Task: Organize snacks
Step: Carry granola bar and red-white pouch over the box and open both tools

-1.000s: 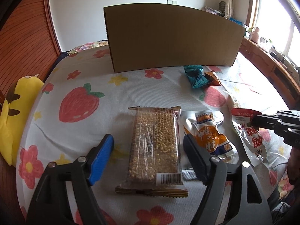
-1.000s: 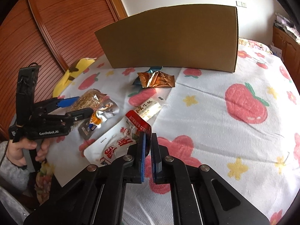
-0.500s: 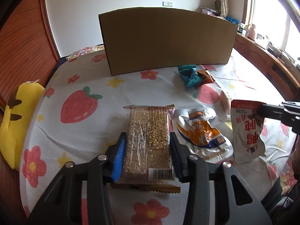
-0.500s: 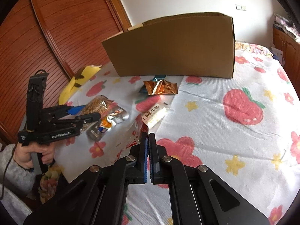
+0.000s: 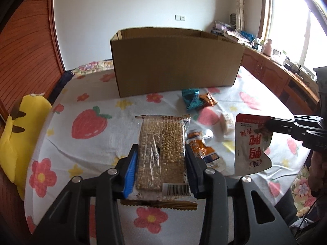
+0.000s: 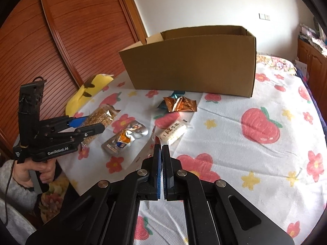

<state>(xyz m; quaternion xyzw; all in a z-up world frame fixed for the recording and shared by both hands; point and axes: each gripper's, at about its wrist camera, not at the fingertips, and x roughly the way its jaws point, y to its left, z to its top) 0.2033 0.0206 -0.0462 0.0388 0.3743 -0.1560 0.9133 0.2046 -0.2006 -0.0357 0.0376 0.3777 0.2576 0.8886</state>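
My left gripper [image 5: 161, 163] is shut on a clear grain-bar packet [image 5: 162, 153] and holds it above the flowered cloth; the gripper also shows in the right wrist view [image 6: 90, 125]. My right gripper [image 6: 161, 153] is shut on the top edge of a red and white pouch [image 5: 252, 143], which hangs in the air; in the right wrist view only its edge [image 6: 151, 145] shows. An open cardboard box [image 5: 175, 65] stands at the back [image 6: 194, 61]. On the cloth lie a silver-orange pouch [image 6: 124, 136], a white bar [image 6: 173, 132], an orange packet [image 6: 181, 104] and a teal packet [image 5: 191, 98].
A yellow plush toy [image 5: 18, 134] lies at the left edge of the cloth-covered table [image 6: 265, 163]. A wooden slatted wall [image 6: 61, 40] stands behind it. Low cabinets with clutter [image 5: 276, 69] run under the window on the right.
My left gripper closed on the grain-bar packet and lifted it. My right gripper raised the red and white pouch off the cloth. Both views now look into the box's open top.
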